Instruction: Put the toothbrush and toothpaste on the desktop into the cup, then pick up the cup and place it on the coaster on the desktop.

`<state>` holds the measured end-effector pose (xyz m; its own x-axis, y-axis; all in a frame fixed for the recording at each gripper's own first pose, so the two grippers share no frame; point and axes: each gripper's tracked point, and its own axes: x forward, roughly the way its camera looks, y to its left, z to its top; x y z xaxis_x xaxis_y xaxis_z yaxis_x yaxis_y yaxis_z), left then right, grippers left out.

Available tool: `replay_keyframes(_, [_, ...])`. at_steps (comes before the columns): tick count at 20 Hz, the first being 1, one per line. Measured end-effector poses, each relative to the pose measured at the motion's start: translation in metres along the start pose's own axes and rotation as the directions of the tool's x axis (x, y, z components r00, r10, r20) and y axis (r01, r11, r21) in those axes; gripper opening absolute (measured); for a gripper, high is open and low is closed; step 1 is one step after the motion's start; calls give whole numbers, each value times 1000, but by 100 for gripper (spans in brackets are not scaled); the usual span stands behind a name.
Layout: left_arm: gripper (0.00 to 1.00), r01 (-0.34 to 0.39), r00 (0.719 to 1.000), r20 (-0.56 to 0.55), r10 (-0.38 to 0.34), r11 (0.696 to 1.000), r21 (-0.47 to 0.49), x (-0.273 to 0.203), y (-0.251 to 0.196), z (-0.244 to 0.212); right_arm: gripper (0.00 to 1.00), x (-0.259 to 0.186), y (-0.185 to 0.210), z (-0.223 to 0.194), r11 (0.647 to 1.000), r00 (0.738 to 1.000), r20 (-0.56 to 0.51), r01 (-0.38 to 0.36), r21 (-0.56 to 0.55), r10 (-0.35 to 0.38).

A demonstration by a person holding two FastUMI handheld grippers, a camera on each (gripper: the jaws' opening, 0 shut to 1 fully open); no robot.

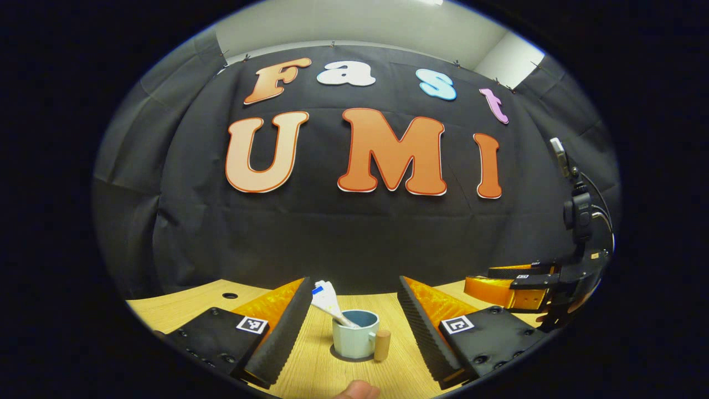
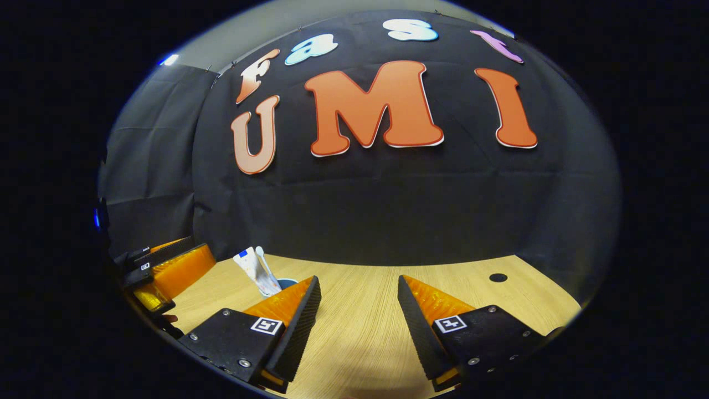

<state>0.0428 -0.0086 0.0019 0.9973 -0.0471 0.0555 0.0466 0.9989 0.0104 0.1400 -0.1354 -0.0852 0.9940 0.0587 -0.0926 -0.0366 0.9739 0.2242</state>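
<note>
A pale mint ceramic cup with a dark blue inside [image 1: 355,334] is seen upright on the light wooden desktop [image 1: 318,366] in the left gripper view, at about six o'clock in the round picture. A short cork-coloured handle [image 1: 382,344] sticks out from the cup at its three o'clock side. A white toothpaste tube with a blue end [image 1: 327,302] is stood in the cup and is tilted towards eleven o'clock, its crimped end up. A toothbrush cannot be told apart in this view.

The cup is framed by the left gripper [image 1: 355,318], whose jaws are spread wide, one finger at the cup's nine o'clock and one at its three o'clock, neither touching it. A fingertip of the person [image 1: 357,390] is glimpsed at the bottom edge. The right gripper [image 1: 512,288] is seen at four o'clock of the picture, well apart from the cup.

In the right gripper view the tube [image 2: 253,270] and a slim white toothbrush [image 2: 265,266] beside it are seen rising from the cup's blue rim [image 2: 286,283], at about eight o'clock, partly hidden behind one finger. The right gripper [image 2: 359,310] is held wide open over bare desktop, nothing between its fingers. A small dark round hole [image 2: 498,277] is set in the desktop at four o'clock. The left gripper [image 2: 166,271] is seen at nine o'clock.
</note>
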Motion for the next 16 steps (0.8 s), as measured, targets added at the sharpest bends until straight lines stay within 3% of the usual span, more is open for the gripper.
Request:
replay_keyframes(7, [98, 3, 999, 31, -5, 999, 53, 15, -18, 7, 84, -13, -19, 32, 995, 989, 140, 66, -73, -55])
replay_keyframes(13, [100, -58, 998, 10, 58, 998, 4, 14, 3, -10, 84, -27, -29, 43, 996, 974, 218, 80, -40, -70])
replay_keyframes(16, [100, -106, 994, 7, 106, 993, 43, 10, 13, -12, 84, -26, -29, 37, 997, 975, 210, 75, -30, -67])
